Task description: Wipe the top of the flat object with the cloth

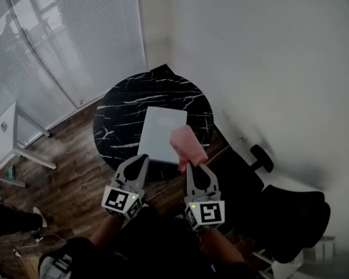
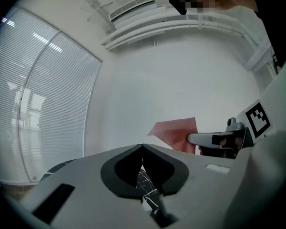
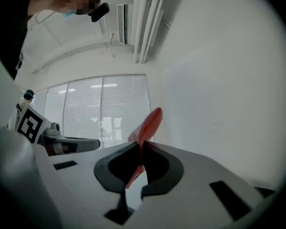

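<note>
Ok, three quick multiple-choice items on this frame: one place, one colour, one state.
1. Where does the flat object lie?
A) on the floor
B) on the round black table
C) on a chair

2. What colour is the cloth?
A) blue
B) pink
C) green

3. The right gripper is:
A) open and empty
B) shut on the flat object
C) shut on the cloth

Answers:
1 B: it rests on the marbled tabletop.
2 B: it shows pink in every view.
3 C: its jaws pinch the cloth.

flat obj (image 1: 160, 131) near corner behind cloth (image 1: 188, 146), table's (image 1: 123, 106) near edge hidden
</note>
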